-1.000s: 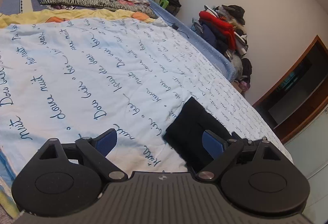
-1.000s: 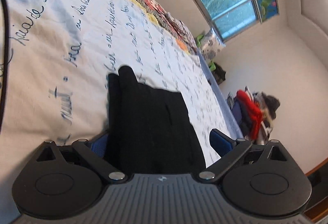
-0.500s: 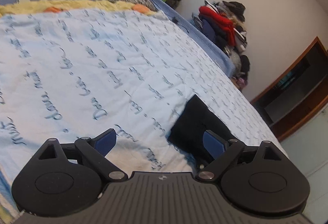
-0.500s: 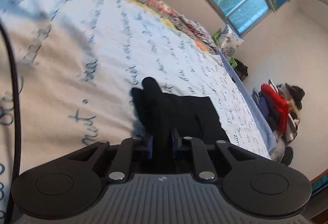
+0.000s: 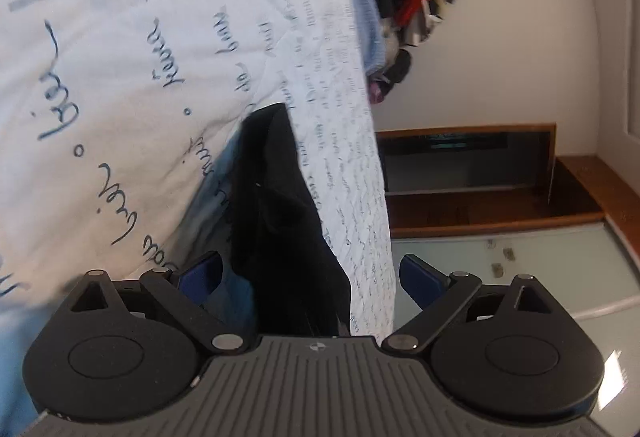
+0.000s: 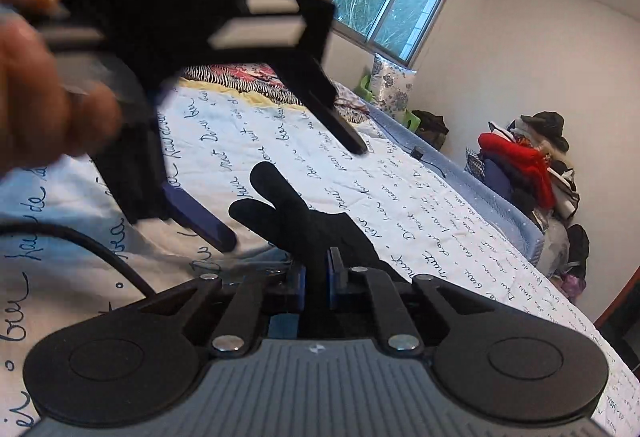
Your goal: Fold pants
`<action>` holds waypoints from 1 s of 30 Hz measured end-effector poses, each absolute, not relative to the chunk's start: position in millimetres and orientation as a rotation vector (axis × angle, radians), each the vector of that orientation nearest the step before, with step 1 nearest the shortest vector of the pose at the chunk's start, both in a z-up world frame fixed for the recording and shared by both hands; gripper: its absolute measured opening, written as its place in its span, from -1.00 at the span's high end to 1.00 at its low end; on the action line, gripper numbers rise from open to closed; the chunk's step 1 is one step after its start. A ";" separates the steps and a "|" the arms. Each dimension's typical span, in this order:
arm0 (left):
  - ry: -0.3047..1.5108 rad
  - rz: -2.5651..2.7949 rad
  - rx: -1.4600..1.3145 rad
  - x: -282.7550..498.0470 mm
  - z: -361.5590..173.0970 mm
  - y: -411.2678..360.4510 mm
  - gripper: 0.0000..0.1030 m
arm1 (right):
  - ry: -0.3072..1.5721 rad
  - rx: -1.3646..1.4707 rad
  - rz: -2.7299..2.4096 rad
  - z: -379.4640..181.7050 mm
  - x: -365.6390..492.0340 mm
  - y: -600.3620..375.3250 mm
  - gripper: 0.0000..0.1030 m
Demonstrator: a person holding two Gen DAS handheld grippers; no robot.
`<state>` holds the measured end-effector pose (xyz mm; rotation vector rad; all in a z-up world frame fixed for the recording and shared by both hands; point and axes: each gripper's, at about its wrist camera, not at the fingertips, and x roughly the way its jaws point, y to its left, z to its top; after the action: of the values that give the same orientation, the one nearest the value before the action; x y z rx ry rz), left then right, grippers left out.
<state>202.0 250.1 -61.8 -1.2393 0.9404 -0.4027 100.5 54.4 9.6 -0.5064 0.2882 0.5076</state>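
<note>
The right gripper [image 6: 316, 277] is clenched on a raised fold of the black pants [image 6: 320, 233], which is pinched between its blue pads [image 6: 335, 271]. Beyond the jaws, the remainder of the garment is spread on the bed [image 6: 400, 189], with two rounded ends projecting ahead and slightly to the left. The bed is covered by a white sheet printed with blue script.

The left gripper [image 5: 310, 277] is released, with its blue pads [image 5: 202, 271] set wide apart. The pants [image 5: 280, 205] are seen between the open jaws, extending forward along the bed [image 5: 120, 37]; contact with either pad cannot be determined. In the right wrist view, the left gripper [image 6: 296, 189] is seen blurred ahead and to the left of the clenched jaws, held in a hand [image 6: 48, 85], above the pants.

Far ahead and to the right of the right jaws, a pile of clothes [image 6: 528, 165] is stacked against the wall, and a window [image 6: 384, 5] is set in the far wall.
</note>
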 end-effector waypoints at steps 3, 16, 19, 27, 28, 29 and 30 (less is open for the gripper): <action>0.969 -0.400 -1.273 222.9 -74.0 245.4 -0.85 | 0.292 -0.490 0.509 10.7 102.9 52.1 0.81; 1.153 -0.329 -0.736 287.8 -53.5 202.7 0.52 | 0.337 -0.474 0.533 1.0 104.5 59.9 0.81; 1.112 -0.310 -0.619 282.9 -44.3 190.1 0.56 | 0.350 -0.489 0.532 -2.7 101.6 65.6 0.81; 1.059 -0.242 -0.319 274.3 -20.2 152.0 0.57 | 0.356 -0.501 0.516 4.7 72.7 48.4 0.46; 1.058 -0.237 -0.307 275.9 -20.0 149.0 0.57 | 0.364 -0.479 0.520 7.5 66.8 39.1 0.05; 1.058 -0.231 -0.302 270.1 -19.7 152.4 0.57 | 0.378 -0.444 0.518 10.7 59.1 27.8 -0.53; 1.059 -0.224 -0.298 271.2 -20.1 150.7 0.57 | 0.388 -0.399 0.517 14.0 52.1 15.0 -0.69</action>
<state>271.2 150.7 -20.1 -0.2983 1.0589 -0.2242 52.1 15.0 14.0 -0.3994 0.3881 0.5172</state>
